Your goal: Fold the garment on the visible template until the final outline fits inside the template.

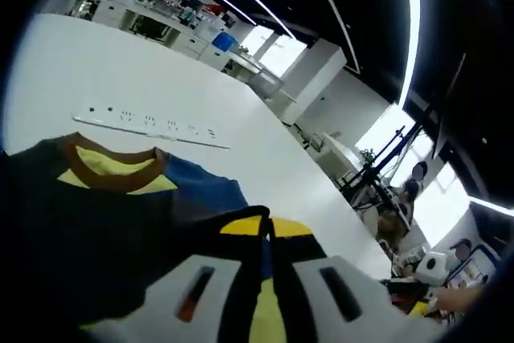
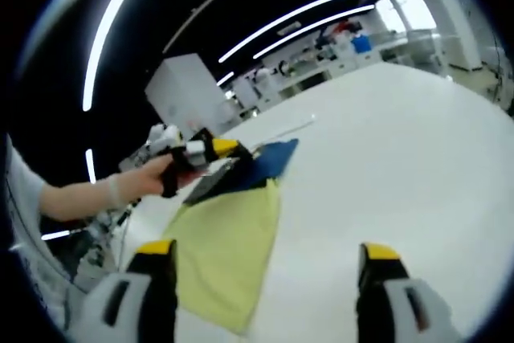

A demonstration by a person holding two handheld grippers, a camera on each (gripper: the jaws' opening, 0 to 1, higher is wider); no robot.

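In the left gripper view, the garment [image 1: 120,214] lies on the white tabletop [image 1: 161,94] to the left of and just ahead of the left gripper [image 1: 265,279]. It is a dark shirt with a brown collar [image 1: 112,168] and a yellow patch inside the neck, a blue panel beside the collar on the gripper's side, and yellow cloth nearest the jaws. The left gripper's two pale jaws stand close together, and a fold of black-and-yellow cloth sits pinched in the narrow gap between them, so it is clenched on the garment. Beyond the collar, farther from the gripper, a long white strip with dark marks [image 1: 152,128] lies flat on the tabletop. To the right and far off are lab benches and bright windows.

In the right gripper view, a person's hand [image 2: 152,178] comes in from the left, holding the other gripper, whose yellow-tipped end rests at the blue edge of the garment [image 2: 229,238]. From there a yellow panel spreads down toward the right gripper's left jaw and ends close to it. The right gripper [image 2: 265,267] is released: its yellow-tipped jaws stand wide apart with bare tabletop [image 2: 401,158] between them. To its right the tabletop runs on.
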